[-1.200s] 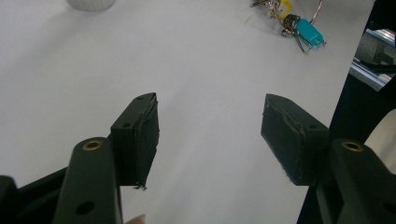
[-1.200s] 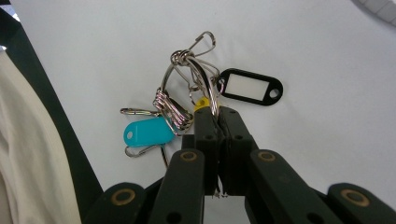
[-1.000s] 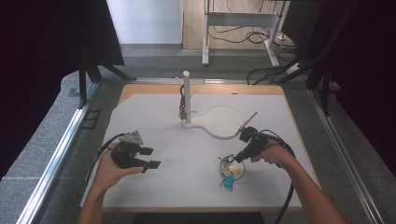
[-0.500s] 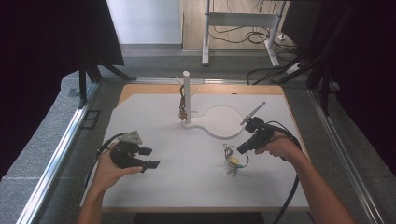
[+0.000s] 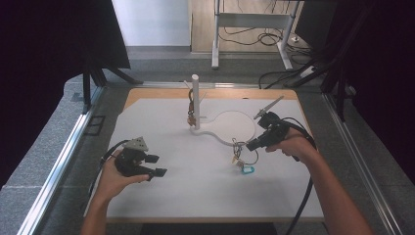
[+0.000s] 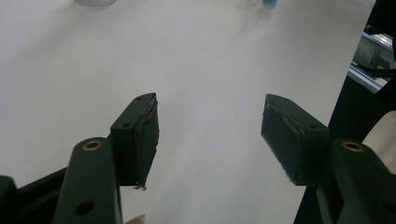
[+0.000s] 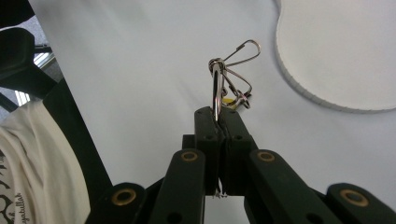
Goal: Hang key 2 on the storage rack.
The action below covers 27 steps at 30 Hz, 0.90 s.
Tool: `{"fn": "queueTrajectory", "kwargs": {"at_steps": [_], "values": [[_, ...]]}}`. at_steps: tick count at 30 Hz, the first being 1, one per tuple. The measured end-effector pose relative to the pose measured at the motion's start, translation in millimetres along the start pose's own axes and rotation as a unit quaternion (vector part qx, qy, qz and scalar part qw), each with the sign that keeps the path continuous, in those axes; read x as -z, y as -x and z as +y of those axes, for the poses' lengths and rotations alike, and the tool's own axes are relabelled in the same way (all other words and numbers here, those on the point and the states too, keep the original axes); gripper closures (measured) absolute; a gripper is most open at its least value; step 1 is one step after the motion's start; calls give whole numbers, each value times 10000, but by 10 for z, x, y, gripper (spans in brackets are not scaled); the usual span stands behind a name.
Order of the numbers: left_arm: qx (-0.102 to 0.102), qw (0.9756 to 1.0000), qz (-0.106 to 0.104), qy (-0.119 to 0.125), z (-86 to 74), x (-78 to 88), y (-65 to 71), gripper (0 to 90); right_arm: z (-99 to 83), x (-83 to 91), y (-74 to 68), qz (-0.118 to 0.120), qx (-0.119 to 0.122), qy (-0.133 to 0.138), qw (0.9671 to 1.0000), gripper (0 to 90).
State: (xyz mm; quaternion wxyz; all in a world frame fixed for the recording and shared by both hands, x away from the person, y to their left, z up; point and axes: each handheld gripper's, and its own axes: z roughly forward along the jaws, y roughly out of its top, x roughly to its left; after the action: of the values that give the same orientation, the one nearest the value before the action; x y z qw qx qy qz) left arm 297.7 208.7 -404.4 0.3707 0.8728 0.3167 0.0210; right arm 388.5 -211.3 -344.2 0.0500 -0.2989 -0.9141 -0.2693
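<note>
Keyring bunch (image 5: 241, 159) hangs from my right gripper (image 5: 252, 145) in the high view, its teal carabiner (image 5: 246, 170) lowest and close above the white desk (image 5: 195, 196). The white stand (image 5: 195, 100), a post on a looped base, rises just beyond and to the left, with another bunch of keys (image 5: 192, 115) against the post. My left gripper (image 5: 155, 165) rests apart near the desk's left edge. To do this lift well, I judge I should raise slowly and level so the dangling pieces do not swing or snag on the stand's base, then bring the top ring toward the post.

Left gripper view: my left gripper (image 6: 208, 135) stands with its jaws wide apart and nothing between them, over bare desk.

Right gripper view: my right gripper (image 7: 219, 116) is clamped tight on a steel ring (image 7: 216, 88) of the bunch, which stands straight out from the tips; wire clips (image 7: 240, 56) and a yellow piece (image 7: 228, 100) cluster just beyond, with the stand's base (image 7: 345, 56) off to the right. The bite is narrow, so I judge a sharp jerk could twist the ring free.
</note>
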Motion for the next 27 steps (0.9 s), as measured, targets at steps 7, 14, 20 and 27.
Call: {"fn": "queueTrajectory", "kwargs": {"at_steps": [7, 14, 20, 27], "values": [[2, 10000, -3, 3, -1, 3, 0, 375, 104, 119, -14, -87, 53, 107, 9999, 872], [-14, 10000, 5, 13, -4, 15, -4, 374, 213, 195, -20, -131, 51, 178, 9997, 872], [-5, 10000, 9, 24, -8, 20, -9, 373, 290, 227, -14, -164, 60, 254, 9995, 872], [1, 10000, 6, 36, -12, 30, -11, 373, 366, 237, 19, -149, 13, 285, 9995, 872]]}}
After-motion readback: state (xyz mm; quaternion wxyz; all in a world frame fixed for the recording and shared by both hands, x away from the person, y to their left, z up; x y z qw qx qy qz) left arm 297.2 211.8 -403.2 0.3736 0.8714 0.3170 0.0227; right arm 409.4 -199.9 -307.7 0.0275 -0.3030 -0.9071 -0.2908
